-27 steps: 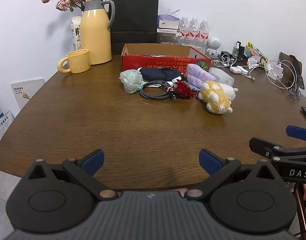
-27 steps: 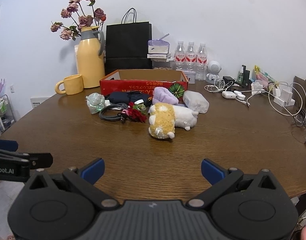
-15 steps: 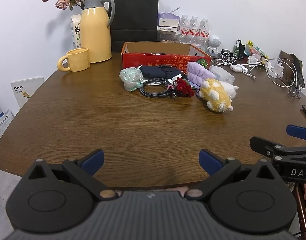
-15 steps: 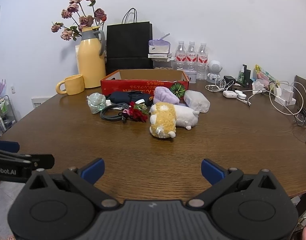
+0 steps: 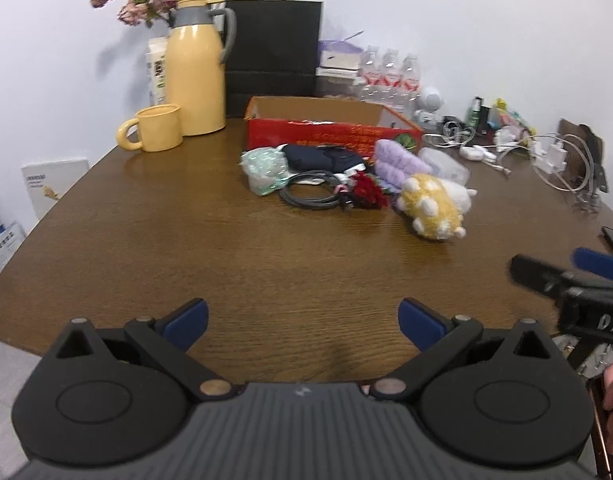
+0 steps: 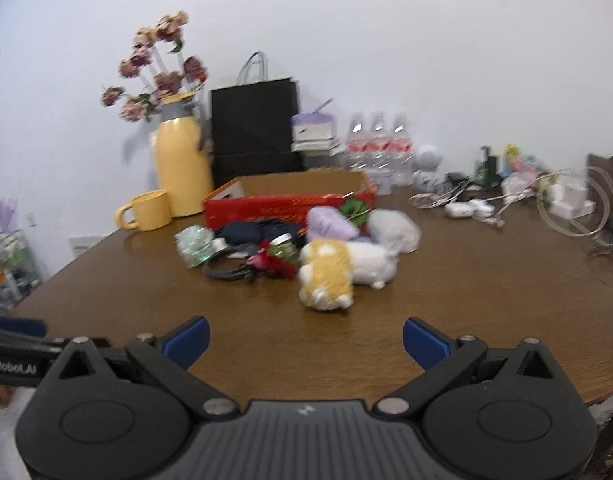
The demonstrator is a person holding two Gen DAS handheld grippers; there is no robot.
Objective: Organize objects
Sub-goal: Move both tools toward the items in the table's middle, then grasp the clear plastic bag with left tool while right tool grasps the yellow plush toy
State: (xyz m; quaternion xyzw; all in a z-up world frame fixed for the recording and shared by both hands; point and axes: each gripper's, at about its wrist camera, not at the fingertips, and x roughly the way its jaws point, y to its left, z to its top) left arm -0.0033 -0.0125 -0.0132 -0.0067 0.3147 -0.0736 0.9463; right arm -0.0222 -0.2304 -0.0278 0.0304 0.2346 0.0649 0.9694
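Note:
A heap of objects lies mid-table before an open red cardboard box (image 5: 330,130) (image 6: 282,204): a yellow and white plush toy (image 5: 434,204) (image 6: 330,276), a purple fluffy item (image 5: 398,162) (image 6: 330,222), a coiled black cable (image 5: 310,192) (image 6: 226,268), a red flower piece (image 5: 368,194) (image 6: 274,262), a dark pouch (image 5: 322,156), a green mesh bundle (image 5: 264,168) (image 6: 194,244). My left gripper (image 5: 302,320) is open and empty over the near table edge. My right gripper (image 6: 304,342) is open and empty, well short of the plush.
A yellow jug with flowers (image 5: 194,84), a yellow mug (image 5: 156,128), a black paper bag (image 5: 274,52) and water bottles (image 5: 390,76) stand at the back. Cables and chargers (image 5: 546,156) clutter the right side. The wooden table (image 5: 186,248) has bare surface in front.
Both grippers have moved forward a little toward the heap and the right view has tilted down, so the objects appear larger. Both stay open and empty.

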